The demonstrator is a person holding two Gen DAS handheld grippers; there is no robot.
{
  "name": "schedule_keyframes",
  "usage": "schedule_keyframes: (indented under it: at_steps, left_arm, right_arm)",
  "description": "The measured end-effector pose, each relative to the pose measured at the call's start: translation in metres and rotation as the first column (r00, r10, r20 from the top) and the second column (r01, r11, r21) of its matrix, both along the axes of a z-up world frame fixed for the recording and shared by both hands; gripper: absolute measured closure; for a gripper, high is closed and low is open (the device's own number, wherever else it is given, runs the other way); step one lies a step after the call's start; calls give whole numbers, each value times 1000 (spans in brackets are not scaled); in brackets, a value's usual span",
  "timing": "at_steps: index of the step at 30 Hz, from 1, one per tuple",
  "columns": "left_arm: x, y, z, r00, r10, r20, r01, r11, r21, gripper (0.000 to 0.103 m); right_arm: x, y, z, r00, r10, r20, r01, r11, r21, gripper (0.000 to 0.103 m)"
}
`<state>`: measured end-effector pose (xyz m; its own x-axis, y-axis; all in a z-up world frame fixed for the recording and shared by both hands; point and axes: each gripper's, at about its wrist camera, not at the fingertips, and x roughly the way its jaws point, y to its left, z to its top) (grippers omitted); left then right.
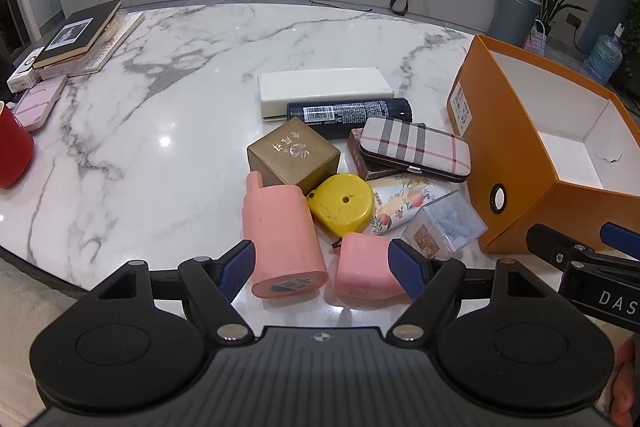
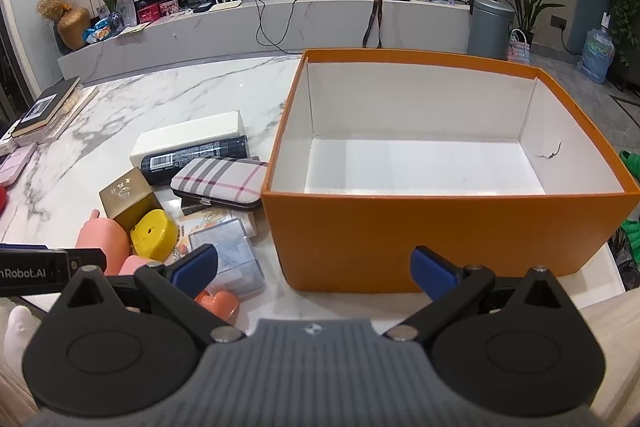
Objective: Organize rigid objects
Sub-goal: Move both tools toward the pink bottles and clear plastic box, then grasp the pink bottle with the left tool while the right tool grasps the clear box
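The left gripper (image 1: 322, 269) had its fingers wide apart, low over the near edge of the counter (image 1: 168, 99). Two pink things lay between the fingers. The tall pink bottle (image 1: 282, 231) lay on its side close to the left finger, with its long way pointing away from the fingers and its small cap at the far end. The small pink block (image 1: 364, 267) touched the right finger. Just past the fingers were a yellow tape measure (image 1: 342, 203), a brown box (image 1: 292, 155) and a plaid case (image 1: 416, 147). Farther off, a dark spray can (image 1: 352, 113) lay on its side, its long way going across, next to a white box (image 1: 324, 89). The right gripper (image 2: 314, 267) also had its fingers wide apart, holding nothing. The orange box (image 2: 440, 227) stood open right in front of them, near the right finger. A clear box (image 2: 232, 251) lay by the left finger.
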<state>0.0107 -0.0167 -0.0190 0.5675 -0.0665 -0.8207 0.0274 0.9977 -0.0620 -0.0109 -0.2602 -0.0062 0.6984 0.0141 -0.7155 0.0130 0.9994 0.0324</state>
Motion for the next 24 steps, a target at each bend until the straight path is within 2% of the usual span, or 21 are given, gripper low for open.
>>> schedule_keyframes:
  at_steps: [4,6,8,10,11,14,19,24]
  left_arm:
    - [3,1,-2,1000,-8,-24,7,1000,-18,15]
    - [4,1,-4,999,-22,-50,20,999,-36,20]
    - [6,1,-5,995,-44,-85,39,997,-66,22]
    - [9,0,-6,991,-60,-121,51,995,-83,29]
    - [11,0,-5,989,-67,-135,57,996,-75,33]
    - [19,5,-5,979,-77,-187,61,994,-90,33]
    - [31,14,-21,960,-27,-280,-36,976,-216,33]
    - [39,26,-40,911,64,-408,-217,915,-341,33]
  right_arm:
    - [1,7,3,999,44,-7,-44,999,-17,3]
    - [1,14,5,996,84,-5,-85,996,-37,4]
    - [4,21,4,992,126,-17,-127,991,-53,17]
    - [9,28,1,983,176,-53,-177,984,-29,26]
    - [13,31,-2,979,193,-72,-195,981,-13,28]
    - [22,38,-10,970,217,-109,-217,976,15,37]
    - [39,38,-24,962,219,-163,-207,974,91,46]
    - [50,32,-33,963,195,-188,-168,975,147,49]
